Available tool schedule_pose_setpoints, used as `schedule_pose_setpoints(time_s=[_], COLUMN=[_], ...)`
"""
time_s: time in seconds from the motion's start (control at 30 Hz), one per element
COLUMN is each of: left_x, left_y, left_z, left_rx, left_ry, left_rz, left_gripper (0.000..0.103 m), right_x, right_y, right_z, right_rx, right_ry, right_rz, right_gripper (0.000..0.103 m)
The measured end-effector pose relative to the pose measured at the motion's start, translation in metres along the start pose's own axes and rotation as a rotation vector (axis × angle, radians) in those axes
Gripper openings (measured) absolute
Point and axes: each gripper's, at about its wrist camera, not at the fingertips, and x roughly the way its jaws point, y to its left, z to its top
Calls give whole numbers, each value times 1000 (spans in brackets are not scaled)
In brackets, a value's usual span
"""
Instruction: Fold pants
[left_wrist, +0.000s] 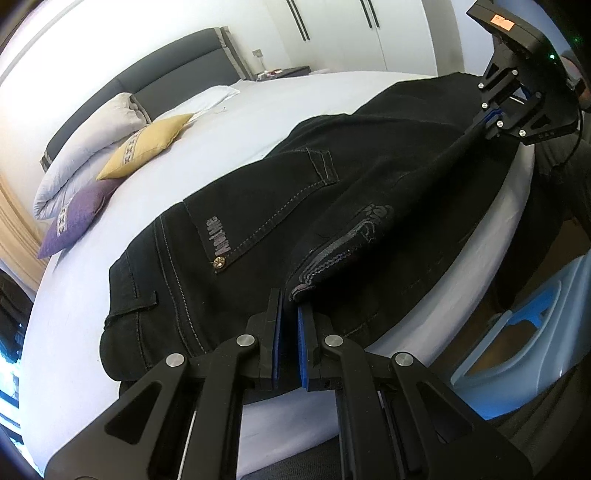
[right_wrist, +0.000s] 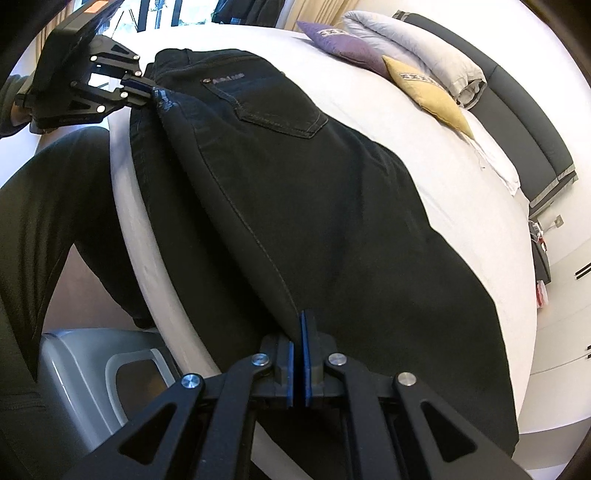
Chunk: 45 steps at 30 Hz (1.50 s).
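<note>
1. White sheets cover the bed (left_wrist: 258, 122), and your black pants (left_wrist: 280, 221) lie along its near edge.
2. Your left gripper (left_wrist: 290, 325) pinches the waist end of the pants, with its blue pads (left_wrist: 303, 332) closed on the cloth.
3. Your right gripper (right_wrist: 298, 332) is clamped tight on the edge of the leg end.
4. That edge is lifted off the bed between your two grippers.
5. A purple pillow (left_wrist: 74, 225), a yellow pillow (left_wrist: 147, 144) and a rolled grey blanket (left_wrist: 88, 147) sit at the far side by the dark headboard (left_wrist: 147, 77).
6. A blue bin (left_wrist: 524, 325) stands on the floor just beside the bed.
</note>
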Motion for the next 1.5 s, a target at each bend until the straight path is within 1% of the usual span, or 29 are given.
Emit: schedule_pose_setpoints(time_s=[0.13,0.27,0.37,0.4,0.5,0.6,0.67,0.73,0.8,0.87,0.93,0.97,1.0,1.03,1.07,1.1,1.13,1.17,1.2,1.27,1.3,1.33,1.37,1.4,1.43,1.5], left_x=[-11,-10,-5,-2,-6,-2,-1,-3,-7,-9,-11,-13,-15,-15,-15,-16,-18,-23,-30,-35,-34,-31,-26,-17,-7,21], left_y=[1,2,0,-2,-1,-2,-4,-3,-2,-3,-2,0,2,4,7,11,14,18,23,29,31,31,30,27,23,14], left_z=[-6,-16,-23,-25,-25,-27,-28,-28,-29,-29,-26,-24,-24,-24,-25,-25,-25,-21,-13,6,16,24,34,45,52,62], left_rx=[10,13,35,45,46,79,95,101,104,109,108,105,99,92,80,64,47,25,-13,-92,-133,-156,-179,-197,-206,-202], left_ry=[-18,-1,20,26,17,23,22,21,23,38,63,77,86,98,119,139,143,132,99,46,24,11,-3,-7,5,59], left_rz=[13,17,23,26,26,26,32,36,22,18,11,-2,-14,-18,-17,-14,-14,-11,-2,14,7,-4,-18,-29,-39,-46], left_gripper=[6,6,6,6,6,6,10,11,12,13,15,16,18,25,30,40,46,46,46,50,50,51,51,50,51,51], right_x=[-9,-19,-4,1,-3,-5,0,2,2,2,3,3,3,3,3,3,0,-5,-12,-31,-41,-46,-51,-55,-60,-66], right_y=[8,34,48,49,46,51,55,61,61,65,74,78,82,85,88,90,93,92,90,67,46,28,4,-14,-39,-70], right_z=[-2,-9,-11,-11,-9,-12,-13,-16,-19,-21,-22,-23,-24,-25,-26,-27,-28,-30,-31,-37,-44,-52,-66,-79,-102,-138], right_rx=[5,-27,-63,-65,-47,-68,-78,-79,-64,-73,-103,-116,-123,-120,-113,-103,-94,-76,-44,128,273,388,535,640,784,974], right_ry=[-9,-5,25,27,12,8,17,9,-1,-8,-12,-16,-20,-27,-27,-21,-20,-29,-43,-91,-119,-134,-147,-161,-186,-217], right_rz=[-11,-10,-12,-17,-15,-26,-38,-53,-40,-48,-79,-95,-102,-96,-80,-64,-53,-47,-32,44,98,133,165,181,198,209], right_gripper=[4,4,5,5,5,5,5,6,9,12,16,20,31,42,60,62,62,62,62,62,62,62,62,62,62,62])
